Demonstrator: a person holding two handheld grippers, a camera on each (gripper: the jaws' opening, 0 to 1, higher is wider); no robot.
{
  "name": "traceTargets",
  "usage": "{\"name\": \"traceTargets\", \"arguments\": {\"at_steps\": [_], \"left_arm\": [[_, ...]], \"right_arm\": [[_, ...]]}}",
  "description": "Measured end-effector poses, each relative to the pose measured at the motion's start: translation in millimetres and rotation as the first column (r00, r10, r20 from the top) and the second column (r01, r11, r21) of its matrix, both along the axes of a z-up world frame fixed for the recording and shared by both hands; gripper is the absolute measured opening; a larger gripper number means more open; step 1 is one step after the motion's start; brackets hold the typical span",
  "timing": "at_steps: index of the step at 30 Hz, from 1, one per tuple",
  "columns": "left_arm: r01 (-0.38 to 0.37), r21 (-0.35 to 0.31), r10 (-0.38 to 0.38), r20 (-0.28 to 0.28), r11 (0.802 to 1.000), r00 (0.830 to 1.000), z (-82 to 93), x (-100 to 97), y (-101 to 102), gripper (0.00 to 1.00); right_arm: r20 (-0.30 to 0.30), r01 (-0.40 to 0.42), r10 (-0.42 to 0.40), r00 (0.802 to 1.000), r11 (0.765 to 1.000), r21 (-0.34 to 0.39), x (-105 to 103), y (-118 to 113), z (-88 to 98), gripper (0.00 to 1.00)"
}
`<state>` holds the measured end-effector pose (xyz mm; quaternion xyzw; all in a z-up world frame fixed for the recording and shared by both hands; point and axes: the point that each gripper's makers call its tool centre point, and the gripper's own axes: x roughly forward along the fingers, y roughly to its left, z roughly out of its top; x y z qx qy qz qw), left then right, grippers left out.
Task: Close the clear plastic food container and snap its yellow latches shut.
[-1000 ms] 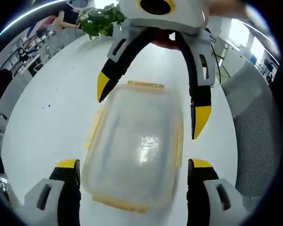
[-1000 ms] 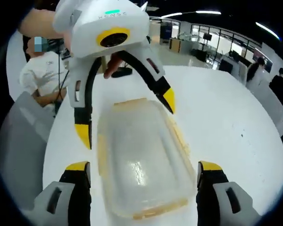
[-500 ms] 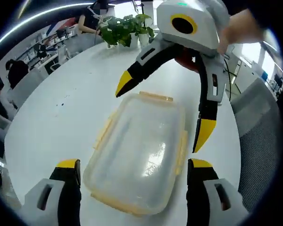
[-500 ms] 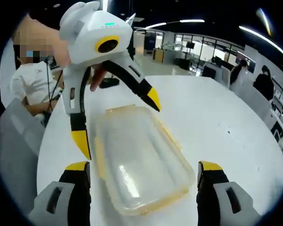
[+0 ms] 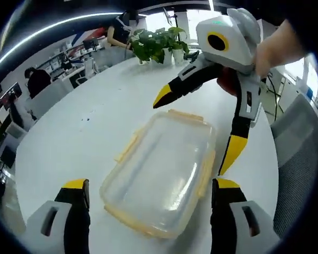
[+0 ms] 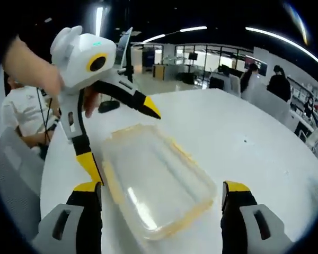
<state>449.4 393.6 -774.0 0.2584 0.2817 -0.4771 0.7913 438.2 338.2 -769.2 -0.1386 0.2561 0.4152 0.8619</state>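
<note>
While the lid already sits on the clear plastic food container, its yellow latches look splayed outward, so I judge the latching step not yet done. The container lies at centre frame in the left gripper view, on the white table, long axis running toward the upper right. In the right gripper view it sits centre-low, between that view's own jaws.

Left gripper: seen at upper left of the right gripper view, held in a hand; jaws spread wide, holding nothing, 1 tip above the far end of the container, the other just beside its left long edge. Right gripper: upper right of the left gripper view, jaws likewise spread and empty, straddling the far right corner. Contact with the lid: cannot tell.

Potted plant at top centre, well apart.

To latch well, as I judge it:
- 1 gripper steadies the lid flat.
- Other tip presses each latch inward until it seats.
- Work opposite latches in pairs so the lid does not rock.
- 4 latch flaps appear; count uncertain.
</note>
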Motion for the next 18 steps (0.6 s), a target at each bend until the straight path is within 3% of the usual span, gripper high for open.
{"name": "traceTargets", "arguments": {"at_steps": [18], "left_arm": [[-0.086,-0.068,0.088,0.015,0.994,0.996,6.7,-12.8,9,0.95]], "right_arm": [[0.001,0.103,-0.103,0.995,0.993,0.066,-11,-10,4.4,0.95]]}}
